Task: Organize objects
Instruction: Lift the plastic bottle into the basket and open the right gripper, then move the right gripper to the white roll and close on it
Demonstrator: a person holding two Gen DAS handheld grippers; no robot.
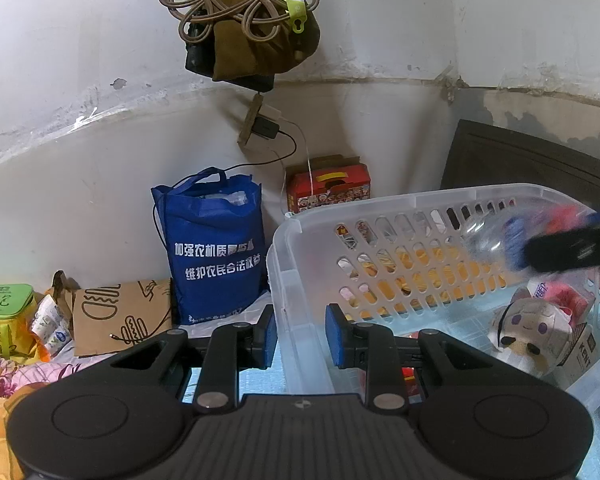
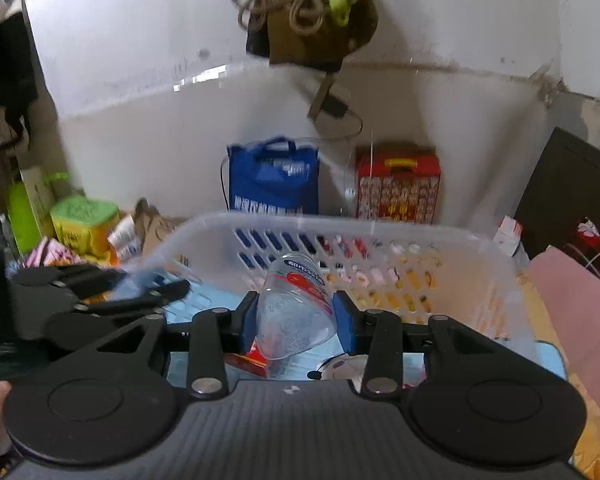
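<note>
A clear plastic basket [image 1: 380, 204] stands in front of both grippers; it also shows in the right wrist view [image 2: 340, 224]. My right gripper [image 2: 296, 320] is shut on a clear plastic cup [image 2: 296, 308] with red and blue print, held over the basket's inside. In the left wrist view that cup [image 1: 496, 236] and the right gripper [image 1: 572, 248] appear blurred at the right. My left gripper [image 1: 301, 336] is open around the basket's near left rim, pads either side of the wall. A white plush toy [image 1: 528, 328] and a small box [image 1: 580, 348] lie in the basket.
A blue tote bag [image 1: 216, 248] and a red carton [image 1: 328, 184] stand against the wall behind the basket. A brown paper bag [image 1: 120, 316] and green box [image 1: 4, 312] lie left. A dark headboard [image 1: 520, 160] is at the right.
</note>
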